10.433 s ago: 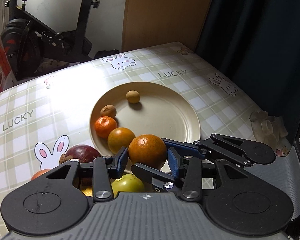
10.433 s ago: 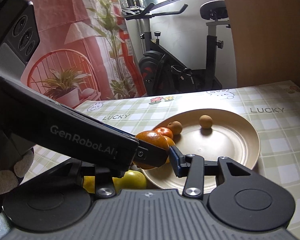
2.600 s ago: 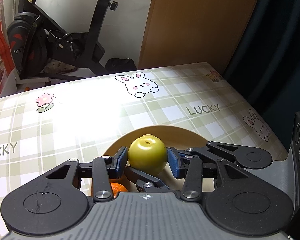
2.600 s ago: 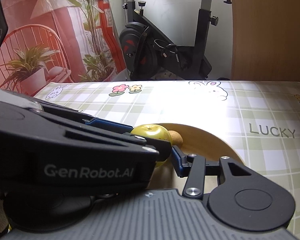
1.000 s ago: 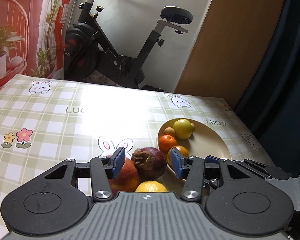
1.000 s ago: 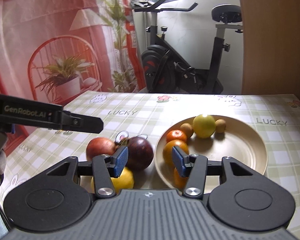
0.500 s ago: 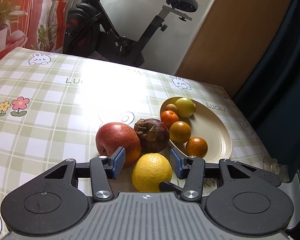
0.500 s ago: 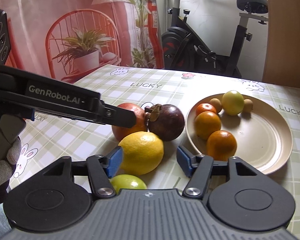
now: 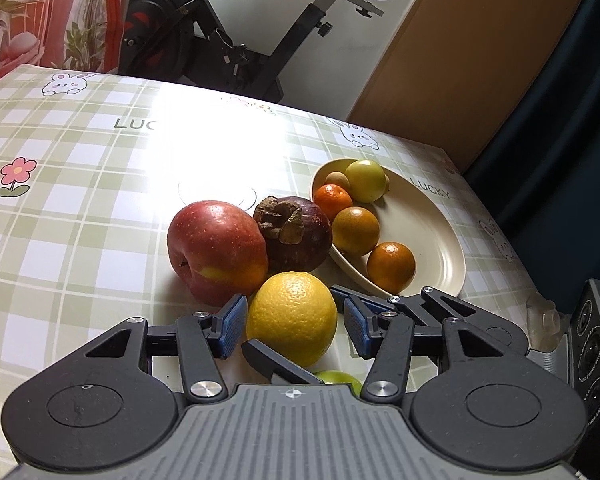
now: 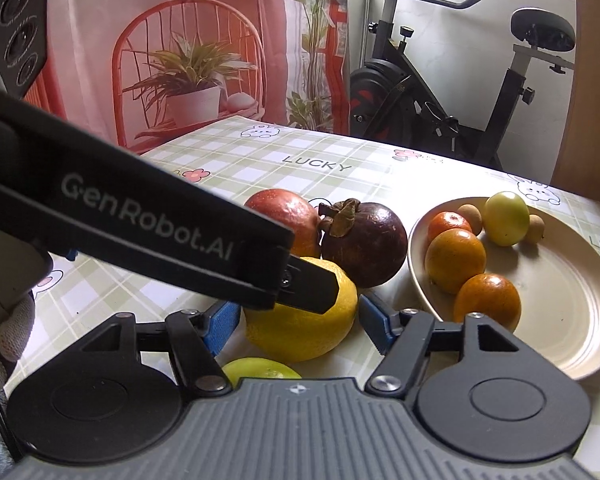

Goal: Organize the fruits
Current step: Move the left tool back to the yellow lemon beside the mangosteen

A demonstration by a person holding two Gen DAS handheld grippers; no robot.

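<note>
Green-and-white checked tablecloth (image 9: 80, 216) printed with rabbits, flowers and the word "LUCKY" covers the table; a black exercise bike (image 9: 236, 40) stands behind it. Left wrist view: the left gripper (image 9: 292, 322) has its blue-padded fingers (image 9: 232, 320) spread to either side of a round yellow lemon (image 9: 292, 316), with small gaps on both sides, so nothing is gripped. Beyond the lemon lie a red apple (image 9: 216, 248) and a dark purple mangosteen (image 9: 296, 234), touching each other. A cream round plate (image 9: 440, 240) holds three oranges (image 9: 356, 230), one pale green round fruit (image 9: 366, 180) and two small brown fruits, one partly hidden.

Right wrist view: the right gripper (image 10: 300, 326) also straddles the lemon (image 10: 300, 328) with fingers apart and clear of it. The left gripper's black body (image 10: 140, 232), lettered "GenRobot.AI", crosses the frame, its tip over the lemon. A green fruit (image 10: 256, 368) shows partly below. The plate (image 10: 560, 300) lies to the right, holding the same fruits.
</note>
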